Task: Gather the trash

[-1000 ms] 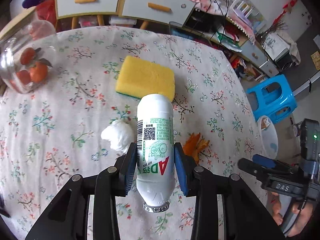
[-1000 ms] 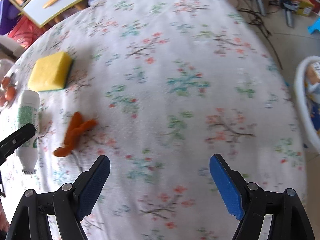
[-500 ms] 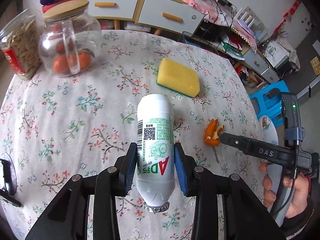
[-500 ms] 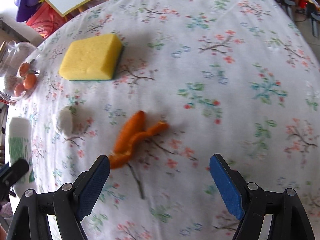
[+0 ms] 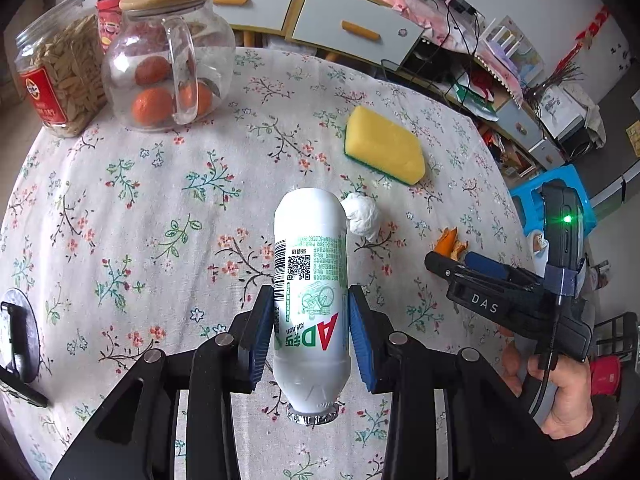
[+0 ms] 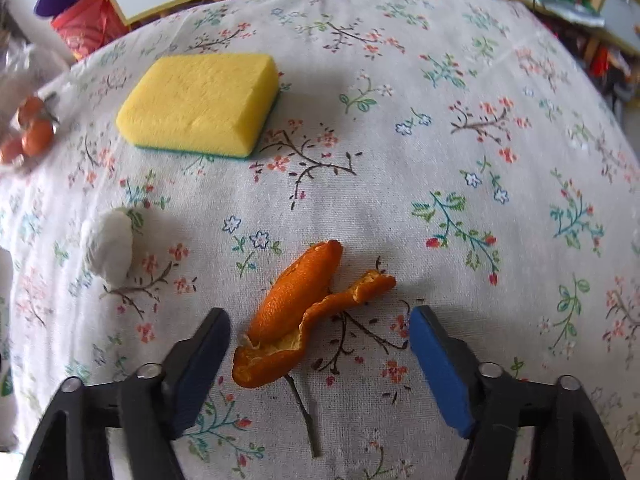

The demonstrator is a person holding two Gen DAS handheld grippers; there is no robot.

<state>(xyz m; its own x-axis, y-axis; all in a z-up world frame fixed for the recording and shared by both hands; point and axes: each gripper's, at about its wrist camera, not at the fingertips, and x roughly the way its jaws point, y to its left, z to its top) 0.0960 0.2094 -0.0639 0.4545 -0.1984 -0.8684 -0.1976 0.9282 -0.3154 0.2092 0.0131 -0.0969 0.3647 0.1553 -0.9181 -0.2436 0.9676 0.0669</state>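
My left gripper (image 5: 310, 320) is shut on a white plastic bottle (image 5: 310, 280) with green print, held above the floral tablecloth. A curl of orange peel (image 6: 300, 316) lies on the cloth between the blue pads of my right gripper (image 6: 320, 336). Its jaws are closing, and the pads stand clear of the peel on both sides. In the left wrist view the right gripper (image 5: 452, 262) hovers over the same orange peel (image 5: 450, 242), held by a hand at the table's right edge. A crumpled white tissue ball (image 6: 108, 246) lies left of the peel, also visible as the tissue (image 5: 362, 216) beside the bottle.
A yellow sponge (image 6: 200, 102) lies farther back on the table. A glass jug of oranges (image 5: 168, 64) and a jar of seeds (image 5: 60, 76) stand at the far left. A blue stool (image 5: 556, 200) and drawers (image 5: 352, 28) stand beyond the table's edge.
My right gripper came in over the orange peel and its jaws narrowed around it. My left gripper carried the bottle across the table, bringing the jug and jar into view.
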